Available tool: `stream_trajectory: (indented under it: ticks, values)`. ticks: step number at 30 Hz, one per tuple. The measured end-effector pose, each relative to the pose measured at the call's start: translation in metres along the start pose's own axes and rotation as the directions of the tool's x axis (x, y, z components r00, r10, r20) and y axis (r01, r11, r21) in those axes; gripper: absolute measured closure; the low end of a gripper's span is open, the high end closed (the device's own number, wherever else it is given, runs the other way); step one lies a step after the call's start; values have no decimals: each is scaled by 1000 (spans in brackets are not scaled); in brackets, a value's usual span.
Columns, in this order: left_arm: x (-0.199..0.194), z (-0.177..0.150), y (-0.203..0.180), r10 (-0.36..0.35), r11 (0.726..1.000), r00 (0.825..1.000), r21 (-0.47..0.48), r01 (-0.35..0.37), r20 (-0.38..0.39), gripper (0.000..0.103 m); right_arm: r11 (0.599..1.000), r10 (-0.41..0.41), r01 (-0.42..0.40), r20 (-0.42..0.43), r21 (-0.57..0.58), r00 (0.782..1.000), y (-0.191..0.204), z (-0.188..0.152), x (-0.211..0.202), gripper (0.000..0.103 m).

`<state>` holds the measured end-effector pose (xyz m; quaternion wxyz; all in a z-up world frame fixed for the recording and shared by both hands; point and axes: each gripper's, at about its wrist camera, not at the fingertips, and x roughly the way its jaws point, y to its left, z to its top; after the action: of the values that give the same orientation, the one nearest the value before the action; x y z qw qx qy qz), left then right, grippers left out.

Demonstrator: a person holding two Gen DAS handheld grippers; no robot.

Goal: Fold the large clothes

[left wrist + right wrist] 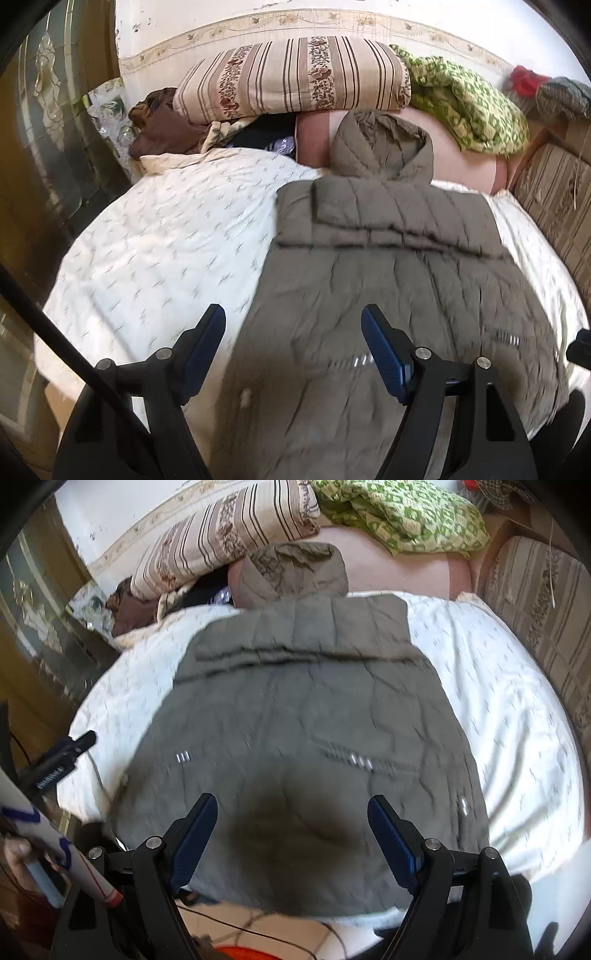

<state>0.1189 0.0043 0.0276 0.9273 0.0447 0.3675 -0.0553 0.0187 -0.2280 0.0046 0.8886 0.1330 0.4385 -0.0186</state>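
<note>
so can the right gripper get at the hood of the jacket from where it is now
Probably yes, with a long reach. The right gripper hangs open over the jacket's near hem, and the hood lies at the far end, uncovered, with nothing standing between.

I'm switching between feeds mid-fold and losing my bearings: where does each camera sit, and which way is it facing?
Left wrist: on the left hand-held gripper, angled down at the olive puffer jacket's left half and the white quilt; its open fingers show.
Right wrist: on the right hand-held gripper, angled down over the jacket's hem; its open fingers show, with the left hand-held gripper's tip at the left edge.
Shared: jacket, quilt, striped pillow, green patterned cloth.
</note>
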Motion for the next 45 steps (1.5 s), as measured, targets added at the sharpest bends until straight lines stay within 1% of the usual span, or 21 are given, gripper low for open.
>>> stream_trajectory:
  ticks: [3,8,11,14,16,17,19,20,22,24,25,27,28,31,34,37,41,42,44,45]
  values:
    - [29,16,-5,-39,999,999,-20,39,-5,28,1000,3,-3,13,4,1000,14,19,6,15]
    - [81,40,-9,-49,998,999,-34,49,-1,28,999,-41,41,29,-19,999,33,53,17,15]
    - [114,54,0,-77,994,997,-76,75,-16,28,997,-74,75,35,-17,997,45,82,34,15]
    - [141,56,18,-75,990,997,-119,70,-34,28,995,-93,94,50,-29,994,59,116,58,15]
    - [156,49,35,-74,985,996,-158,66,-48,28,994,-100,102,48,-37,994,70,150,85,15]
    - [165,45,44,-80,982,994,-178,66,-71,28,994,-99,101,46,-41,994,72,162,95,15]
    - [183,40,59,-95,975,987,-213,66,-127,28,993,-105,108,48,-46,993,83,203,127,15]
    - [187,39,64,-93,973,986,-224,61,-138,28,993,-108,110,51,-45,993,85,217,137,15]
    - [198,40,73,-88,966,984,-253,47,-156,28,990,-130,134,77,-48,988,95,264,168,15]
    - [203,41,77,-92,962,981,-269,45,-168,28,981,-173,181,111,-64,979,108,307,195,15]
    - [204,41,78,-94,961,981,-272,45,-170,28,974,-205,216,130,-74,970,116,333,213,15]
    - [205,42,78,-88,963,981,-268,39,-171,28,950,-288,304,173,-75,942,129,370,239,15]
    - [205,41,78,-86,964,981,-264,38,-172,28,940,-315,332,182,-71,931,135,389,254,15]
    - [208,40,78,-91,964,978,-263,40,-186,28,938,-337,346,168,-23,926,141,427,291,15]
    - [215,37,78,-134,958,966,-278,70,-220,28,942,-334,337,160,10,929,146,454,320,15]
    - [221,33,79,-168,953,955,-289,94,-243,28,929,-366,369,154,9,918,151,470,343,15]
    - [230,31,81,-152,954,954,-291,73,-260,28,909,-414,417,111,-6,904,150,482,374,15]
    - [232,31,82,-151,952,953,-297,69,-263,28,908,-416,419,103,-7,904,148,483,379,15]
    - [235,29,85,-151,948,951,-312,63,-269,28,913,-405,407,86,-6,910,143,482,386,17]
    - [236,30,86,-150,947,951,-316,60,-270,28,919,-392,394,80,-8,917,142,480,387,21]
